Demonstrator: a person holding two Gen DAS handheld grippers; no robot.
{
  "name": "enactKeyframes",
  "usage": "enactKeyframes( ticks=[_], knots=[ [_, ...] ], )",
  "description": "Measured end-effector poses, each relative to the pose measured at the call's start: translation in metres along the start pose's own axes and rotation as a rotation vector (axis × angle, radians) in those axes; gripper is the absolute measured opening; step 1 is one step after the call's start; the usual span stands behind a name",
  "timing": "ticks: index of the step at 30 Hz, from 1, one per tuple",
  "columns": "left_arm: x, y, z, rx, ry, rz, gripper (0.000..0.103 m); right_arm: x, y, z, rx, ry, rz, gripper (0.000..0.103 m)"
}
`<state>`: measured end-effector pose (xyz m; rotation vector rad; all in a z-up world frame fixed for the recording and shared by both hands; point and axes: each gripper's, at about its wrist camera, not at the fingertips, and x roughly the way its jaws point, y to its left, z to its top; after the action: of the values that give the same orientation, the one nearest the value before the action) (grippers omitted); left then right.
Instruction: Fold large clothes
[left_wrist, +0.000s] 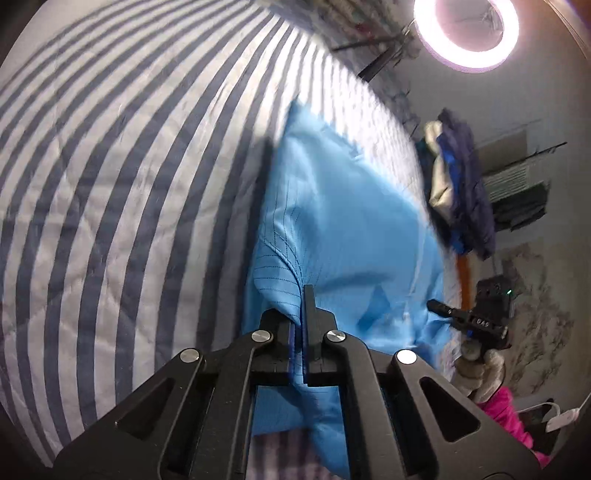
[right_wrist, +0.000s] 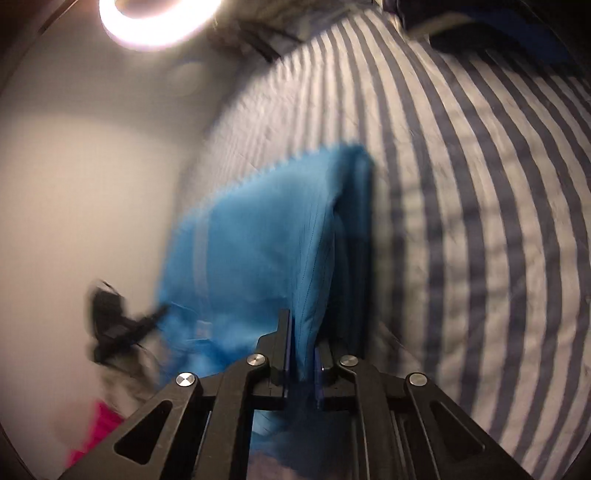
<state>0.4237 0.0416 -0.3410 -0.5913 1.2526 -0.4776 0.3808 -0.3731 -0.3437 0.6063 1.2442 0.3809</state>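
A light blue garment (left_wrist: 332, 221) hangs lifted over the blue-and-white striped bedspread (left_wrist: 110, 184). My left gripper (left_wrist: 301, 314) is shut on one edge of the garment. The right gripper shows in the left wrist view (left_wrist: 443, 310), holding the other edge, in a gloved hand. In the right wrist view my right gripper (right_wrist: 301, 332) is shut on the blue garment (right_wrist: 258, 240), which hangs blurred beside the striped bedspread (right_wrist: 480, 221). The left gripper (right_wrist: 140, 325) shows there, blurred, at the garment's far edge.
A pile of dark blue and cream clothes (left_wrist: 458, 184) lies at the bed's far edge. A bright ring light (left_wrist: 465, 33) shines above, also in the right wrist view (right_wrist: 159, 22). A pink sleeve (left_wrist: 506, 413) is at lower right.
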Motion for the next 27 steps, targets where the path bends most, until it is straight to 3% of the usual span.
enactKeyframes(
  ticks=[3,4,5,7,11,16,22,25,27],
  knots=[
    [0.003,0.001,-0.002,-0.001,0.008,0.019,0.000,-0.004,0.010,0.001,-0.048,-0.012,-0.047,0.006],
    [0.000,-0.002,-0.001,0.009,0.004,0.027,0.000,-0.008,0.017,0.002,-0.074,-0.025,-0.074,0.012],
    [-0.005,-0.007,0.001,0.031,-0.005,0.048,0.000,-0.013,0.022,0.003,-0.095,-0.031,-0.095,0.025],
    [-0.015,-0.015,0.003,0.076,-0.013,0.077,0.009,-0.032,0.035,0.003,-0.145,-0.073,-0.143,0.034],
    [-0.042,-0.035,0.005,0.157,-0.083,0.118,0.012,-0.069,0.059,0.002,-0.241,-0.210,-0.217,0.034],
    [-0.051,-0.082,0.021,0.252,-0.183,0.137,0.012,-0.058,0.089,0.022,-0.327,-0.304,-0.169,0.039],
    [-0.033,-0.104,0.025,0.289,-0.145,0.149,0.012,0.002,0.108,0.037,-0.372,-0.209,-0.245,0.035],
    [-0.040,-0.073,0.016,0.209,-0.143,0.144,0.012,0.001,0.097,0.021,-0.343,-0.168,-0.266,0.036],
    [-0.048,-0.047,0.011,0.143,-0.139,0.134,0.012,-0.011,0.084,0.006,-0.308,-0.173,-0.274,0.047]
  ],
)
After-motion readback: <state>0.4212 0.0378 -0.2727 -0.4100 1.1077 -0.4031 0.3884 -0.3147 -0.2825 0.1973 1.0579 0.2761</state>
